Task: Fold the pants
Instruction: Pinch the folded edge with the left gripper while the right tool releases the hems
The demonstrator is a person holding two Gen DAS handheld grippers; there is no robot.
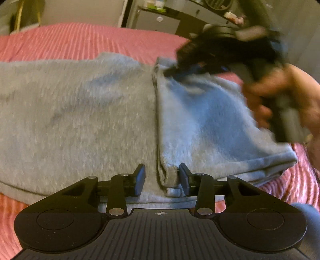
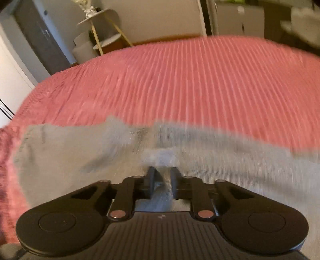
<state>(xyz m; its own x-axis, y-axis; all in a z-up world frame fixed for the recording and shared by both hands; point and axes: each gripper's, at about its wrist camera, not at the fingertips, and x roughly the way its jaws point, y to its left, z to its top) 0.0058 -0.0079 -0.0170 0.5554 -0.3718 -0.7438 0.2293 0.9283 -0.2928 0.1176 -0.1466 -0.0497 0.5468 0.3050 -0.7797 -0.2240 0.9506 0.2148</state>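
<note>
Grey sweatpants (image 1: 80, 120) lie across a pink ribbed bedspread (image 1: 90, 42). One end is folded over the rest, its hem edge (image 1: 160, 120) running up the middle. My left gripper (image 1: 162, 179) is open, its jaws either side of the near corner of that folded hem. My right gripper shows in the left wrist view (image 1: 174, 70), blurred, at the far corner of the fold, held by a hand (image 1: 280, 96). In the right wrist view the right gripper (image 2: 162, 182) has a fold of the grey pants (image 2: 70, 156) between its narrowly parted jaws.
The bedspread (image 2: 180, 80) stretches beyond the pants. A round side table with yellow legs (image 2: 100, 26) and a grey door (image 2: 40, 36) stand past the bed. Dark shelving (image 1: 180, 14) stands behind the bed in the left wrist view.
</note>
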